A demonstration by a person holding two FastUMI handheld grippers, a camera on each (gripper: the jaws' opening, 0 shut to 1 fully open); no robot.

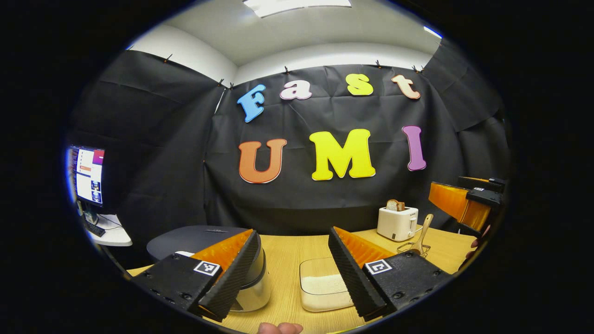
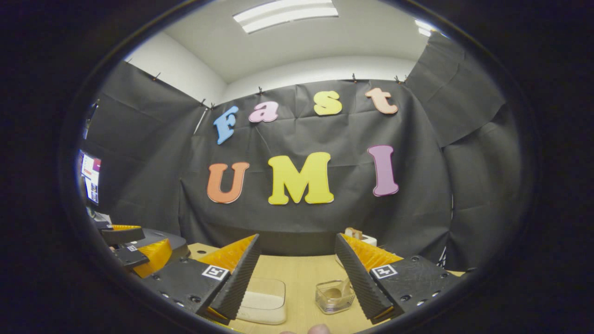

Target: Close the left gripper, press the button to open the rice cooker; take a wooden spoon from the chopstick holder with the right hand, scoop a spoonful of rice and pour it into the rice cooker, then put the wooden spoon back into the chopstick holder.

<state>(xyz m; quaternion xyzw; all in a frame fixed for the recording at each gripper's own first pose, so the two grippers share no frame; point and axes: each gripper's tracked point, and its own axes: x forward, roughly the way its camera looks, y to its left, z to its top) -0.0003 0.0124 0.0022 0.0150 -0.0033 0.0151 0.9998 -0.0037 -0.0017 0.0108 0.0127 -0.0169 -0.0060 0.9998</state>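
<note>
On the wooden table, the left gripper view shows the closed rice cooker at left, while the right gripper view looks into the clear chopstick holder; the wooden spoon stands handle-up; both the left gripper and right gripper gape wide, empty

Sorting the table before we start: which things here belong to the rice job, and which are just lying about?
Job: rice cooker, wooden spoon, chopstick holder, rice container, left gripper, right gripper.
Lying about: toaster, monitor.
</note>
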